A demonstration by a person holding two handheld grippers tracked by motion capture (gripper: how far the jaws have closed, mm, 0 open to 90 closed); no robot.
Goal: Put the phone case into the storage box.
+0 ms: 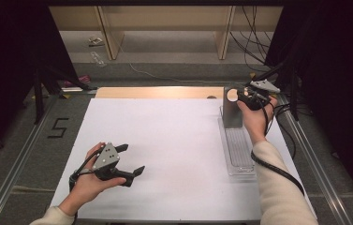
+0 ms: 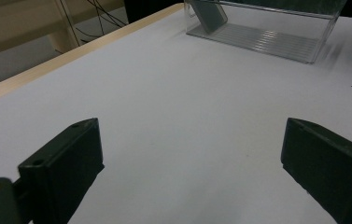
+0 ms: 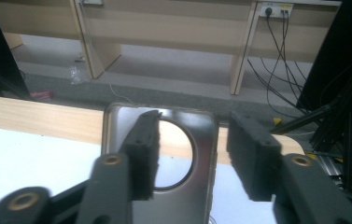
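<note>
A grey metal plate (image 1: 231, 112) with a round hole near its top stands upright at the far end of a clear ribbed plastic tray (image 1: 239, 150) on the right of the white table (image 1: 174, 140). My right gripper (image 1: 245, 96) hovers at the plate's upper right edge, open. In the right gripper view the plate (image 3: 201, 130) faces the camera. The left jaw overlaps it, the right jaw sits just past its right edge, and my right gripper (image 3: 192, 135) holds nothing. My left gripper (image 1: 134, 158) rests low at the near left, open and empty (image 2: 190, 140). It points toward the tray (image 2: 267, 39).
A strip of wooden tabletop (image 1: 155, 92) shows along the far side of the white sheet. Metal rails (image 1: 314, 159) run down both sides. Beyond the table are wooden shelf legs (image 1: 111, 37), cables (image 1: 253, 42) and black stands on a grey carpet.
</note>
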